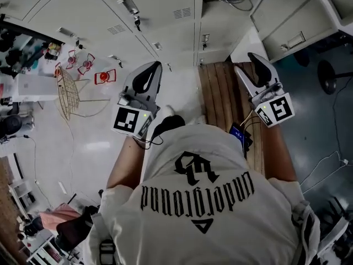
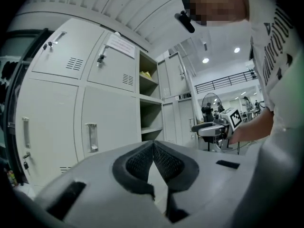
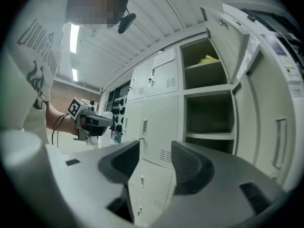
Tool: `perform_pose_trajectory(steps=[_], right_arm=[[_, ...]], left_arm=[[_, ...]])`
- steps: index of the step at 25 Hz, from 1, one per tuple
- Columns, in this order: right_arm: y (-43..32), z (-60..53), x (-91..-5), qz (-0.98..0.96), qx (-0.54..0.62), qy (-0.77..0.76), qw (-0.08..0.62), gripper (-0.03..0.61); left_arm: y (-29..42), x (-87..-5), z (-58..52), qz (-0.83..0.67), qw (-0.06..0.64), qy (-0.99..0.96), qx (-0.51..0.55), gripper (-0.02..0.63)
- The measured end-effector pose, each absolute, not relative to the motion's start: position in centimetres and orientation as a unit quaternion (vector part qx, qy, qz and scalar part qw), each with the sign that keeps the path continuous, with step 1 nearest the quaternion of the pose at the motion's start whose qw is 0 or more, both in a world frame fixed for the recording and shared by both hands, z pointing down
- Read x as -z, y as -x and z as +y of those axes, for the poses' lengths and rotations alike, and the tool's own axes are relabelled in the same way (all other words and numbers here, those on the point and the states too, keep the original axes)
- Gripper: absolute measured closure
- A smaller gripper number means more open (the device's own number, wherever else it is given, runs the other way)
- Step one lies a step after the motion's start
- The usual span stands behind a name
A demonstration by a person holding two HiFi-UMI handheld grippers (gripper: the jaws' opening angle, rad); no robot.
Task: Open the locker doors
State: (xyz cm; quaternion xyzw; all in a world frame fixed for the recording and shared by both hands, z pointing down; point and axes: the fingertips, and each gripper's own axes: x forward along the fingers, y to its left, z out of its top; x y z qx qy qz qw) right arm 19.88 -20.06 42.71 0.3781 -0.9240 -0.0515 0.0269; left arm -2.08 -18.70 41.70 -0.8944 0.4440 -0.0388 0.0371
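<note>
The grey lockers [image 1: 165, 15] stand ahead of me. In the left gripper view two closed doors with a handle [image 2: 91, 137] fill the left, and open shelf compartments [image 2: 149, 109] lie just right of them. My left gripper [image 2: 153, 145] is shut, pads meeting at the tip with nothing between, short of the doors. My right gripper [image 3: 156, 148] is open and empty, facing a closed door [image 3: 159, 127] left of open compartments [image 3: 209, 113]. In the head view both grippers, left [image 1: 157, 65] and right [image 1: 244, 61], point level at the lockers, apart from them.
An opened locker door [image 1: 292, 21] swings out at the upper right. A wooden bench [image 1: 220, 93] runs under my right arm. A wire basket [image 1: 67, 93] and red clips [image 1: 105, 77] lie on the floor to the left. A stool [image 1: 331, 73] stands at the right.
</note>
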Motion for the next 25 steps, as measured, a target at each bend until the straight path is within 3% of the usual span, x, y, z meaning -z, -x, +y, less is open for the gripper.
perform_pose_trajectory(steps=[8,25], right_arm=[[-9.6,-20.3,-42.7,-0.947,0.050,-0.318,0.024,0.372],[11.4,-19.2,-40.6,-0.947,0.063,-0.315,0.014,0.374]], left_arm=[[8.5,-42.4,-16.7,0.460,0.012,0.886,0.058,0.607],[27.2,-40.1,-16.0,0.444,0.030,0.895,0.038,0.607]])
